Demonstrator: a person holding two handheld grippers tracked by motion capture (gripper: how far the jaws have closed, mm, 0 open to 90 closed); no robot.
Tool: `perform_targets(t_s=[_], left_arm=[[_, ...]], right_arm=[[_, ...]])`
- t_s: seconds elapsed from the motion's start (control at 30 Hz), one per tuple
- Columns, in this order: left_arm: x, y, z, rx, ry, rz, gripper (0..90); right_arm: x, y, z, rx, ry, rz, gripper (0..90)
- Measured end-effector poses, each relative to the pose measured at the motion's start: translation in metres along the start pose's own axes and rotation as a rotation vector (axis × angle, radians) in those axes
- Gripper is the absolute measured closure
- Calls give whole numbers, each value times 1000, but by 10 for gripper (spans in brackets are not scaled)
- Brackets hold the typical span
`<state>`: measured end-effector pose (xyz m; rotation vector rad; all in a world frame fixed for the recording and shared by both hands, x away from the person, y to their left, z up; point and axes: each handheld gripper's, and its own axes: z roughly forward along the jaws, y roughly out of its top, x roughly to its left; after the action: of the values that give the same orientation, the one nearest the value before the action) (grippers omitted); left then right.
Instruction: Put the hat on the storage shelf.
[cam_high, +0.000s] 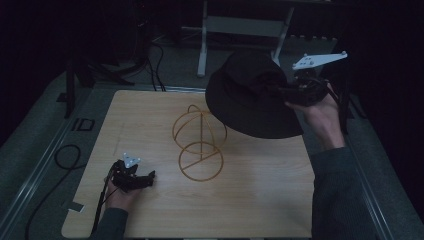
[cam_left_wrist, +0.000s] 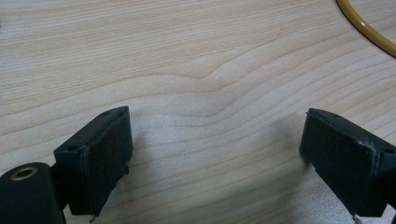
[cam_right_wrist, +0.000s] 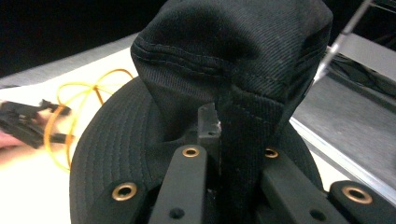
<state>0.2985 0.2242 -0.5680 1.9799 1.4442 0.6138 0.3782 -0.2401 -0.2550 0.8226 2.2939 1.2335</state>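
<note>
While your right tool (cam_high: 280, 91) clamps a fold of the black bucket hat's (cam_high: 245, 95) crown, the hat hangs in the air up and right of the gold wire stand (cam_high: 200, 145) — lifted, not yet placed. Judging by this, lowering it onto the stand remains. Your left tool (cam_high: 145, 178) rests on the bench (cam_high: 250, 200), jaws wide, nothing between. Right gripper view shows the pinched seam close up; high view shows hat and stand apart.
</note>
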Motion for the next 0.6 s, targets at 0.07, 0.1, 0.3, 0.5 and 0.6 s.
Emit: perform_targets(t_s=[0.07,0.1,0.3,0.5,0.6], left_arm=[[0,0,0,0,0,0,99],[0,0,0,0,0,0,99],[0,0,0,0,0,0,99],[0,0,0,0,0,0,99],[0,0,0,-1,0,-1,99]], right_arm=[[1,1,0,-11,27,4,879],[2,1,0,-15,39,3,879],[12,6,1,-42,97,-24,879],[26,13,6,-50,152,-55,878],[33,15,12,-47,172,-75,878]])
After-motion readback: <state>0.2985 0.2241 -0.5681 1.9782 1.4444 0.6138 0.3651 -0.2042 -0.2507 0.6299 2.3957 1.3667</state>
